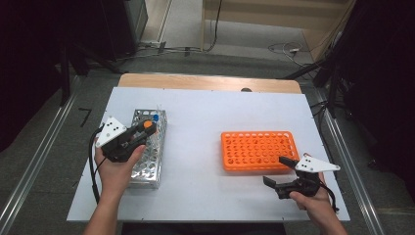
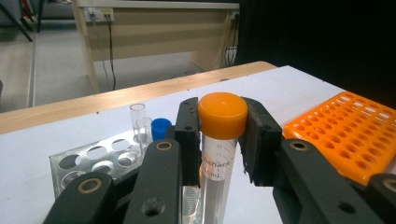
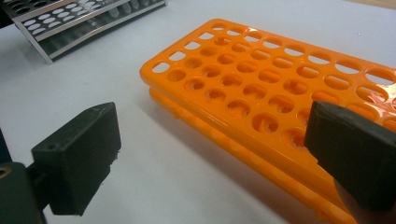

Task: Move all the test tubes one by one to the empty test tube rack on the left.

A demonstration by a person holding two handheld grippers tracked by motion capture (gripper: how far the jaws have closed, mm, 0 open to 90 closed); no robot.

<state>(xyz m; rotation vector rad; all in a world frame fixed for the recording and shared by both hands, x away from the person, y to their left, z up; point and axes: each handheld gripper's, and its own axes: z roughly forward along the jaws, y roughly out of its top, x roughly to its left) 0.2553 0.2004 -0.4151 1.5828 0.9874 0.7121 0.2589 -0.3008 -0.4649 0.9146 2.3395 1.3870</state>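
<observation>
Tube (image 2: 219, 154), orange cap: pinched at the cap in left claw (image 2: 219, 140), above metal rack (image 1: 147, 161). Right claw (image 3: 210, 154): spread, empty, at near edge of orange rack (image 1: 258, 151), well right of metal rack. Advice: keep upright, centre over hole, lower straight.

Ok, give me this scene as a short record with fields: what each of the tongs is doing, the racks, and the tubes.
left tongs: shut on orange-capped tube, above metal rack
right tongs: open, nothing between them, beside orange rack
orange rack: every visible hole vacant
metal rack: holds a blue-capped tube and an uncapped tube
surface: white table
</observation>
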